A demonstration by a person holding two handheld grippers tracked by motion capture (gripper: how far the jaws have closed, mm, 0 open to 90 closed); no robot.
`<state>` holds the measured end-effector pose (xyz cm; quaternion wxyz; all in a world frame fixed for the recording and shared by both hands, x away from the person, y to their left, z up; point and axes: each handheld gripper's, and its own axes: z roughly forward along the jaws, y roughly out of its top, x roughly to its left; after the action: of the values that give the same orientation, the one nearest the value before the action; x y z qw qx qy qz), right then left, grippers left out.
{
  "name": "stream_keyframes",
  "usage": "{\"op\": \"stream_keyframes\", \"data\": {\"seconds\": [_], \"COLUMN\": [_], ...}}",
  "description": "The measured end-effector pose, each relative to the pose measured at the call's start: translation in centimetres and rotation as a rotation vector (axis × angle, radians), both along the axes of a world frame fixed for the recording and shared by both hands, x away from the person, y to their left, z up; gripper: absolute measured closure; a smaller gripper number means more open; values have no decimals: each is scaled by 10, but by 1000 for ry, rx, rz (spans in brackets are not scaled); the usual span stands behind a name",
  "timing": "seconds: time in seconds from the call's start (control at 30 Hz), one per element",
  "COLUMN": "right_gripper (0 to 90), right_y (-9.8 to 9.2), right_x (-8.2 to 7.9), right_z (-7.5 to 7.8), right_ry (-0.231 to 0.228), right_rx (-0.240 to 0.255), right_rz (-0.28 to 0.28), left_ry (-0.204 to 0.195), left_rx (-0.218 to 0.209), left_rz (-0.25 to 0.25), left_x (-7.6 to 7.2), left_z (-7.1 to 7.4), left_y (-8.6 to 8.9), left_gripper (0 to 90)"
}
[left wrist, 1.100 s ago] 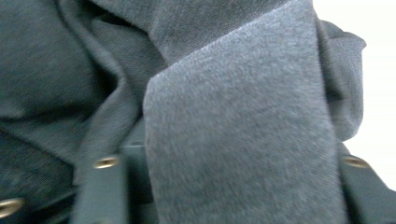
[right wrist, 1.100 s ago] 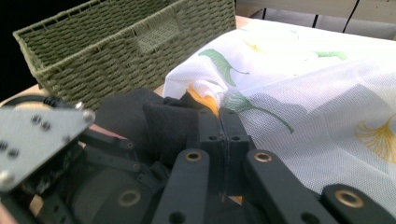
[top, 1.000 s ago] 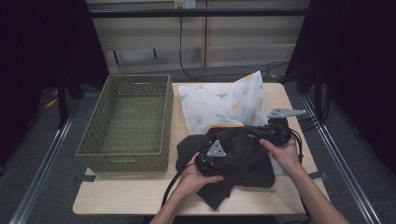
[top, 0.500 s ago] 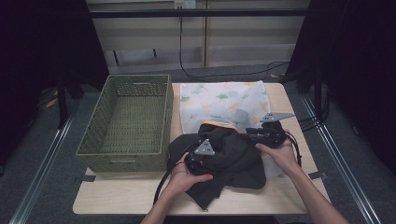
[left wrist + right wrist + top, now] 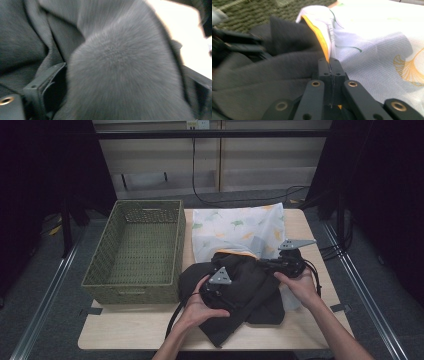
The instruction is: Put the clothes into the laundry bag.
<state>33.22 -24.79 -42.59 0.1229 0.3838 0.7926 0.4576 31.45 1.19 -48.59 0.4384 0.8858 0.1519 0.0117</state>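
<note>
High view: the table is being occupied on its left by a green woven basket, while a white cloth printed with leaves is being spread over the far middle. A dark garment is lying bunched on the near middle of the table, just beside the basket and overlapping the near edge of the white cloth.

The left tongs are being held low on the garment's left part by the person's left hand. In the left gripper view, a thick fold of the dark garment is being straddled by widely parted jaws that have just been opening, one jaw at each side of the fold; whether the pads are pressing it cannot be told.

The right tongs are being held by the right hand at the garment's far right edge. In the right gripper view, their jaws are being kept fully closed, having just been closing, with the tips at the white cloth's yellow-lined edge; whether any fabric is pinched cannot be told.
</note>
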Motion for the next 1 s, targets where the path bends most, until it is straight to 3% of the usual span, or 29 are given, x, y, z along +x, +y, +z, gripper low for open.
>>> {"op": "stream_keyframes", "data": {"seconds": [0.07,0.13,0.17,0.2,0.23,0.27,0.33,0.4,0.57,0.63,0.7,0.77,0.83,0.87,0.9,0.93,0.97,1.0], "right_gripper": [900,900,900,900,900,900,900,900,900,900,900,900,900,900,900,900,900,900], "right_y": [1,2,3,3,4,4,6,10,18,23,27,32,34,34,34,34,31,31], "right_x": [-2,-4,-6,-6,-8,-9,-12,-15,-17,-20,-23,-27,-29,-30,-32,-32,-35,-35], "right_z": [4,8,12,12,14,16,20,24,28,30,33,39,44,46,49,49,55,55], "right_ry": [-8,-16,-26,-26,-29,-32,-41,-45,-52,-56,-64,-77,-80,-83,-86,-86,-108,-108], "right_rx": [8,16,27,27,34,39,42,50,53,53,57,71,89,96,108,108,134,134], "right_rz": [4,10,17,17,17,23,31,47,74,88,99,114,123,128,129,129,127,127], "left_ry": [-28,-56,-55,-52,-48,-48,-17,11,19,36,29,-3,-4,-39,-42,-42,-20,-20], "left_rx": [61,99,100,83,105,81,73,8,-52,-115,-129,-90,-78,-35,-6,-6,-46,-46], "left_rz": [8,28,36,54,66,83,109,150,181,191,198,209,209,234,232,232,230,230], "left_x": [-2,-4,-3,-1,0,2,5,11,18,21,22,22,23,24,26,26,30,30], "left_z": [-7,-6,-5,-5,-2,-3,0,3,13,19,24,27,25,18,16,16,17,17], "left_y": [-6,-7,-5,-3,-1,0,2,7,11,14,14,5,1,-9,-13,-13,-14,-14], "left_gripper": [58,190,368,368,443,496,562,583,590,591,591,591,591,590,590,590,590,591]}}
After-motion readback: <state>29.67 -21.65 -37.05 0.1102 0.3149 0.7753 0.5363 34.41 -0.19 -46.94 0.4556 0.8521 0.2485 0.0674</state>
